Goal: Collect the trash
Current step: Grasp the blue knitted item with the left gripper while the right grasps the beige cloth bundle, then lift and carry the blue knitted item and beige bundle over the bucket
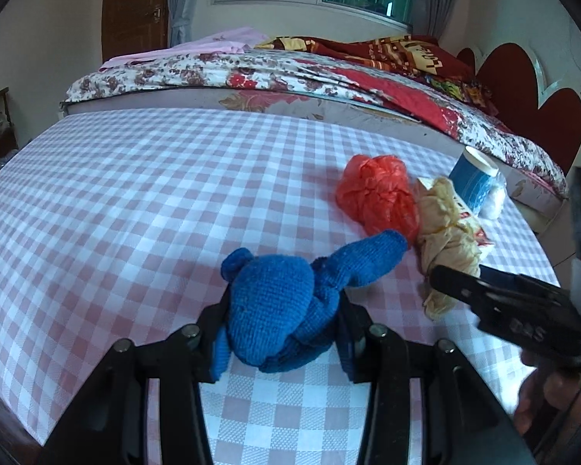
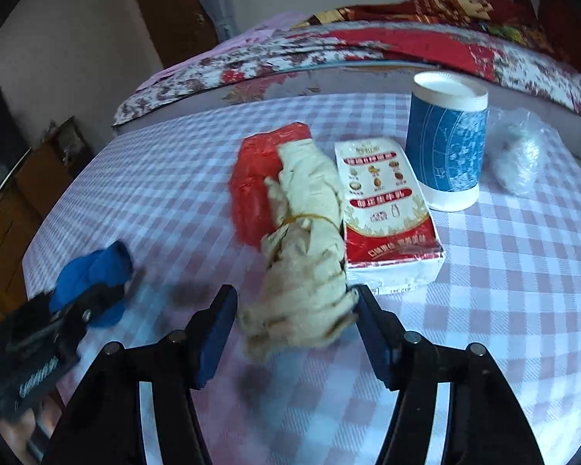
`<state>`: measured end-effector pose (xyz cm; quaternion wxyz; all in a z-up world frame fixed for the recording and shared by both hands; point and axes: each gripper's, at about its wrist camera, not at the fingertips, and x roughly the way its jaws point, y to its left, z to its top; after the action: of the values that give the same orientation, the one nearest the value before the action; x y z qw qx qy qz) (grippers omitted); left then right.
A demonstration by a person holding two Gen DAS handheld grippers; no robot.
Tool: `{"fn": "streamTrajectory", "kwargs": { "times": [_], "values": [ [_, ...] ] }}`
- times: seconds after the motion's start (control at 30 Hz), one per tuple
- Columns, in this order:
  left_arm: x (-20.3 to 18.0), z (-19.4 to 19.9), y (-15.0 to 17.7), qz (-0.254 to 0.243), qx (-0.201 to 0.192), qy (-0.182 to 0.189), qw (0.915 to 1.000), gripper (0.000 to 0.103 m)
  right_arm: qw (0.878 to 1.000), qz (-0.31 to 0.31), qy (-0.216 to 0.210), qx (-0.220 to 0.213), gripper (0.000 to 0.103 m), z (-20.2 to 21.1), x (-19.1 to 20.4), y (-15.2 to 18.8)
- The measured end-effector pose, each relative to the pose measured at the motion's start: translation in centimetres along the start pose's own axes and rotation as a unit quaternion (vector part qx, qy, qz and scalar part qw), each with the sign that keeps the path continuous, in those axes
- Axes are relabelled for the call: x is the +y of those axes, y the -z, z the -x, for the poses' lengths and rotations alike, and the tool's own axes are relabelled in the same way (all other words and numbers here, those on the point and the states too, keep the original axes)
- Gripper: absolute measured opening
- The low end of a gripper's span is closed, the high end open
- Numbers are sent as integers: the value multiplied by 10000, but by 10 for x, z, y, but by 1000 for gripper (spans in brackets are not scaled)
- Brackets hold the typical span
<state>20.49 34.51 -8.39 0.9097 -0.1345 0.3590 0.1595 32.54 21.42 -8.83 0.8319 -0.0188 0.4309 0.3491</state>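
Note:
A blue knitted cloth (image 1: 279, 310) sits between the fingers of my left gripper (image 1: 282, 314), which is shut on it just above the pink-checked table (image 1: 135, 193). In the right wrist view a crumpled beige bundle (image 2: 306, 271) tied with a rubber band lies between the blue pads of my right gripper (image 2: 294, 306), and both pads touch it. A red plastic bag (image 2: 251, 193) lies against the bundle's far left side. A white and red carton (image 2: 387, 213) lies on its right.
A blue and white paper cup (image 2: 445, 143) stands behind the carton, with a wad of clear plastic (image 2: 519, 155) to its right. A bed with a floral quilt (image 1: 251, 73) runs along the table's far edge. A person's hand (image 1: 546, 399) holds the right gripper.

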Motion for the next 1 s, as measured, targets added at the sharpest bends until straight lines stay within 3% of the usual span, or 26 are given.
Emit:
{"fn": "streamTrajectory", "kwargs": {
  "times": [0.03,0.13,0.33,1.0],
  "values": [
    [-2,0,-1,-28,-6,22,10000,45,10000,-23,-32,43,23,-2,0,0],
    [-7,1,2,-69,7,94,9999,45,9999,77,-78,-90,20,8,3,4],
    [-30,13,8,-328,-52,187,9993,45,9987,276,41,-430,20,51,-1,18],
    [-119,88,50,-870,-293,765,9928,45,9915,-220,652,-1104,20,195,-77,88]
  ]
}}
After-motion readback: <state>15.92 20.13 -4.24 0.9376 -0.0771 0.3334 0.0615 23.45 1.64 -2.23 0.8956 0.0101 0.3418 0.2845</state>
